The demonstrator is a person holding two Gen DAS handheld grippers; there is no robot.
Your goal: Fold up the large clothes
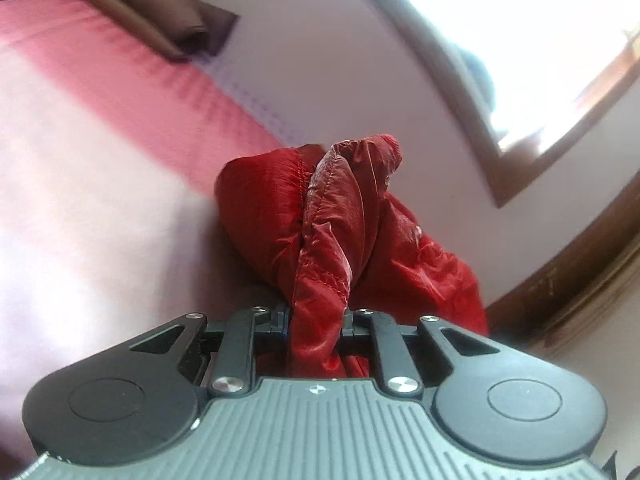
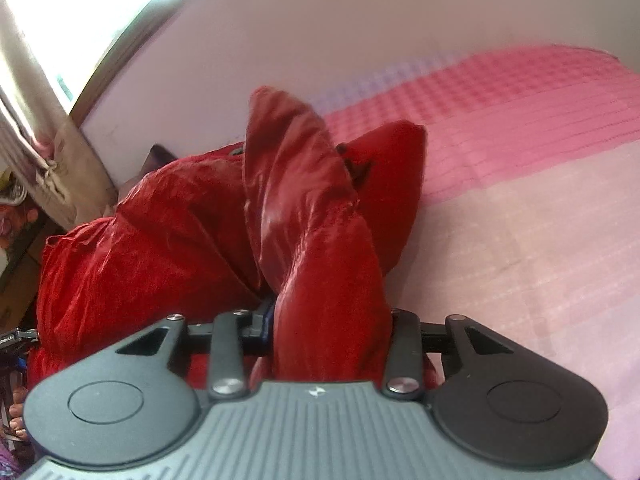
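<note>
Garment: a shiny, crinkled red nylon jacket (image 1: 344, 220) with stitched seams and a ribbed knit edge at its top, bunched into puffy folds; in the right wrist view the same red jacket (image 2: 168, 232) spreads in glossy wrinkled masses to the left of the gripper.
Where it lies: lifted in front of both cameras, over a pink bed cover with a woven check texture (image 1: 100, 100), just beside a pale lilac wall (image 1: 320, 60).
Left gripper (image 1: 316, 322): black linkage arms on a ribbed grey body, jaws drawn close and pinching a narrow twisted strip of the jacket that rises between them.
Right gripper (image 2: 330, 322): same build, jaws a little wider apart, clamped on a thick rolled fold of the fabric that stands up between them.
Bed surface: pink checked cover (image 2: 520, 120), paler and smoother toward the camera.
Surroundings: folded brown cloth (image 1: 160, 8) on the bed's far end; brown wooden window frame (image 1: 480, 152); cream curtain (image 2: 48, 140), gathered.
</note>
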